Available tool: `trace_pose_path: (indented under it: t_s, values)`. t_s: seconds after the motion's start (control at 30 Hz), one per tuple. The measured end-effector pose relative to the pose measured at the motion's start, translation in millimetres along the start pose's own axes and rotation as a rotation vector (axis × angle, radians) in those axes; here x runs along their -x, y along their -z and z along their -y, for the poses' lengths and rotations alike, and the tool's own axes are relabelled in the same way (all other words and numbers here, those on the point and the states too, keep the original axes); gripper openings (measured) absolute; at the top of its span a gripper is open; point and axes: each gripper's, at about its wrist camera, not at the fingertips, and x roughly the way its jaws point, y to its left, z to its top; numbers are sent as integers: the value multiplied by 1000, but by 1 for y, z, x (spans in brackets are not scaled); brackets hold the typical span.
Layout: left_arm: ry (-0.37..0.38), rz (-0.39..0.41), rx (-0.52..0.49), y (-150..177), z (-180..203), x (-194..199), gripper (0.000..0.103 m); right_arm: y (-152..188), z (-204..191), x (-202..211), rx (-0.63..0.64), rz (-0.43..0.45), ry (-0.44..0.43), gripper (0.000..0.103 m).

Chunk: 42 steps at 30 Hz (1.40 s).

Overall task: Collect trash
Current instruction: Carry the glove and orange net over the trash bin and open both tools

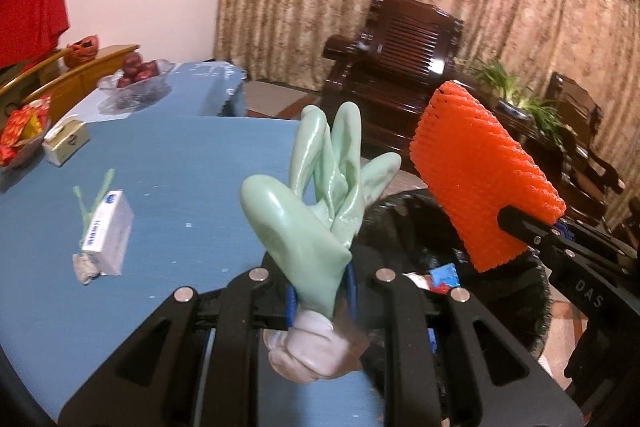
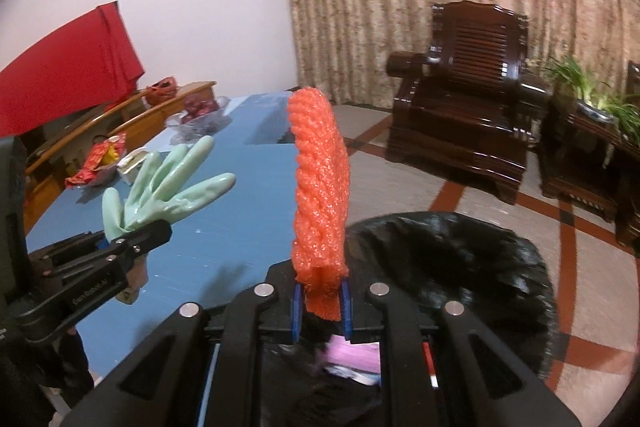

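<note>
Honestly, both jaws were clamped, the left gripper [image 1: 320,297] on a green rubber glove [image 1: 316,203] and the right gripper [image 2: 321,301] on orange foam netting [image 2: 320,183], over the black trash bag [image 2: 460,259], but the floppy glove, nearer the tabletop [image 1: 180,195], looked likelier to miss.

Bin mouth [image 2: 448,251] open beside counter [image 1: 192,163] edge; small carton [image 1: 108,231] well left; armchair [image 2: 460,99] stands far beyond bin.

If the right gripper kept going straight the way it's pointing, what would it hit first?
Probably nothing nearby. The right gripper, shut on the orange foam net, points over the black trash bag toward open floor; depth is unclear.
</note>
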Motion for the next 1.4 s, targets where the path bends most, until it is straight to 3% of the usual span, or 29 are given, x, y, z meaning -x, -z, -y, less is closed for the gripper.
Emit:
trace_pose_path:
  t_s: [0.73,1.1,1.17,1.2,1.27,1.33,1.4]
  values:
    - [180,-70,-162,13,115,-58,18,31,94,25,-105,-41,160,15]
    - [206,-107,-182,19,139,-97,22,39,119,12,-127,-77,194,15]
    - [211,-122,-177,19,137,-101,29,42,121,10,-130,-81,200,21]
    - [213,-130,-174,20,136,-103,35,43,122,8,-132,-87,203,30]
    - [214,-132,-171,20,131,-103,41,45,121,6,-130,-90,210,39]
    - [213,-127,-170,18,129,-103,48,47,121,4,-128,-96,213,44]
    - [203,-114,-163,17,122,-99,58,48,121,5,-124,-96,215,58]
